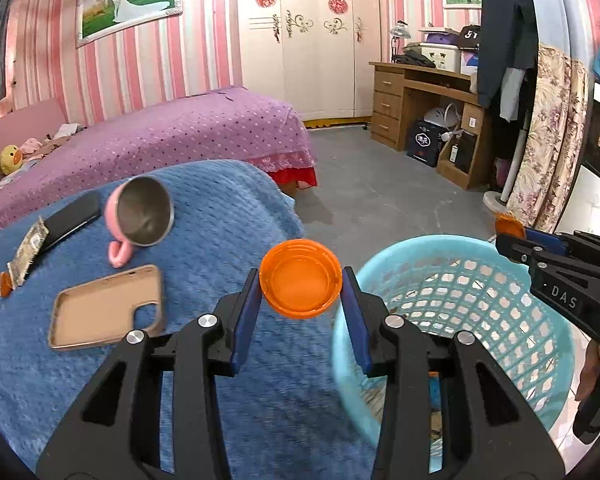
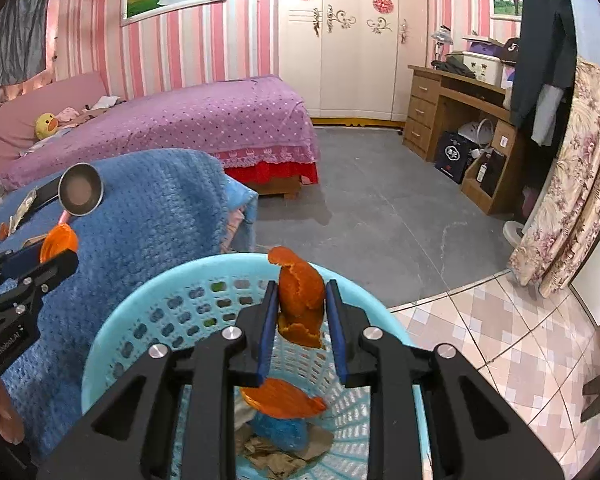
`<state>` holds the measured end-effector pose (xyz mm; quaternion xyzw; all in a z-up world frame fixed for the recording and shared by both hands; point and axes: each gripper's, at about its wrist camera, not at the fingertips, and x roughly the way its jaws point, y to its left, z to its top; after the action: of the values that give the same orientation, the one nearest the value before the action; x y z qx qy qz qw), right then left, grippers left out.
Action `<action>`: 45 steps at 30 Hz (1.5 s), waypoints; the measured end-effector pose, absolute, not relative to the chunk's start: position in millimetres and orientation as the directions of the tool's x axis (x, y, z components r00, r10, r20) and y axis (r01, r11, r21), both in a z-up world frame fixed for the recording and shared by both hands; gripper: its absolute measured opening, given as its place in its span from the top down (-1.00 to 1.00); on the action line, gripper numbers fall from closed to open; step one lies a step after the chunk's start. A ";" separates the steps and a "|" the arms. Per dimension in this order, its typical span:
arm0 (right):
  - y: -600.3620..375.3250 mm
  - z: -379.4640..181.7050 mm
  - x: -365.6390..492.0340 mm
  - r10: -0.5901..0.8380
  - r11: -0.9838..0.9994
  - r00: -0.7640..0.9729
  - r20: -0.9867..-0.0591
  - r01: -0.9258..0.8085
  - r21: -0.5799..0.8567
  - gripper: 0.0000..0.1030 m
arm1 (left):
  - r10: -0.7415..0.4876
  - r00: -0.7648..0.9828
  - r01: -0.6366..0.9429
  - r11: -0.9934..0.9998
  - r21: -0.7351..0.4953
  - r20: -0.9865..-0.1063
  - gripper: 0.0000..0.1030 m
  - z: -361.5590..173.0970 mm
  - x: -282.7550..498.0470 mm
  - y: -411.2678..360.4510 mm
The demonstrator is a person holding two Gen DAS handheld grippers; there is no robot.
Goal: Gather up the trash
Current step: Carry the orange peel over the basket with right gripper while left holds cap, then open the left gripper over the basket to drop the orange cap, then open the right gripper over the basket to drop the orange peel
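Note:
My left gripper (image 1: 300, 280) is shut on an orange plastic lid (image 1: 300, 278), held over the edge of the blue blanket beside the light blue basket (image 1: 540, 344). The same lid (image 2: 58, 242) shows at the left of the right wrist view. My right gripper (image 2: 302, 300) is shut on a piece of orange peel (image 2: 300, 300) above the basket (image 2: 140, 304). Its tip (image 1: 510, 226) pokes out of the right gripper in the left wrist view. Inside the basket lie another orange peel (image 2: 280, 400), something blue and brown paper scraps.
On the blue blanket (image 1: 228, 216) lie a pink cup (image 1: 140, 216) on its side, a tan phone case (image 1: 108, 308), a dark phone (image 1: 74, 216) and a wrapper (image 1: 28, 254). A purple bed (image 2: 204, 120), a wooden desk (image 2: 452, 92) and grey floor lie beyond.

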<state>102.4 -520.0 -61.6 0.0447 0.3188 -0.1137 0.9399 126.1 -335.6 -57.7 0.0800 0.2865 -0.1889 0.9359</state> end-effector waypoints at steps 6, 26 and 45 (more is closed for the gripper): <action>-533.5 -63.2 96.8 -0.193 0.963 0.769 -0.610 0.267 0.033 0.53 | -0.338 0.746 0.434 0.900 0.034 -0.574 0.24 -56.4 123.9 -361.4; -541.7 -62.3 88.7 -0.212 0.954 0.772 -0.599 0.295 0.043 0.52 | -0.283 0.795 0.386 0.918 0.088 -0.537 -0.85 -50.7 127.2 -341.6; -506.2 -47.3 102.6 -0.310 0.934 0.763 -0.567 0.356 -0.031 -0.70 | -0.198 0.837 0.269 0.961 0.068 -0.510 -0.89 -36.7 137.4 -270.9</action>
<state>102.6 -506.2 -47.2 0.0394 0.2949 -0.1774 0.9381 137.4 -270.9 -36.7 0.0688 0.2579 -0.1224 0.9559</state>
